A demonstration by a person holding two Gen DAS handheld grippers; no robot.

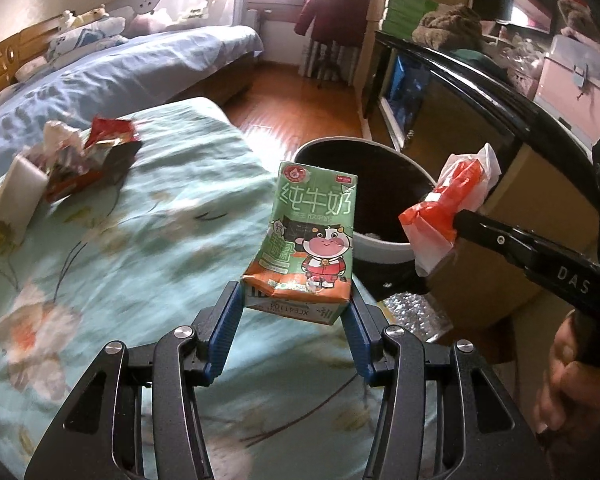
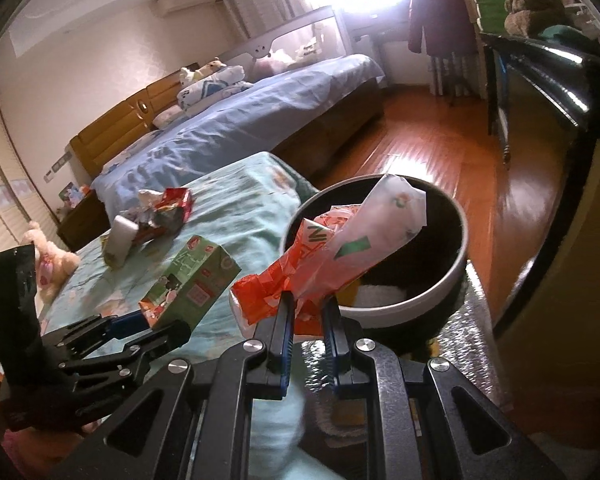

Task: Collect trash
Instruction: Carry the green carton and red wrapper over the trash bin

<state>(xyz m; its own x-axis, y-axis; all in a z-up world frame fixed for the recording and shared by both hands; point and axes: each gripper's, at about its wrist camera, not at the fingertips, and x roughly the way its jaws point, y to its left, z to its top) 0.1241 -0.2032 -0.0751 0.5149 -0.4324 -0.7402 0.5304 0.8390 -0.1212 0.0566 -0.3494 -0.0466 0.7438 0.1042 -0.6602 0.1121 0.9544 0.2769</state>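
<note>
My left gripper (image 1: 296, 300) is shut on a green milk carton (image 1: 312, 236) with a cartoon cow, held above the floral bedspread (image 1: 132, 248) near its edge. The same carton (image 2: 192, 280) and left gripper (image 2: 156, 324) show at the left of the right wrist view. My right gripper (image 2: 307, 300) is shut on an orange and white plastic wrapper (image 2: 340, 248), held over the near rim of the round bin (image 2: 452, 280). In the left wrist view the wrapper (image 1: 448, 204) hangs at the bin (image 1: 384, 246) rim's right side, with the right gripper (image 1: 458, 222) pinching it. The bin is dark inside.
A pile of crumpled wrappers (image 1: 88, 156) and a white box (image 1: 14, 196) lies farther back on the bedspread. A blue bed (image 2: 252, 120) stands behind. A dark cabinet (image 1: 460, 92) runs along the right, with wooden floor (image 2: 428, 148) between. A hand (image 1: 560, 380) holds the right gripper.
</note>
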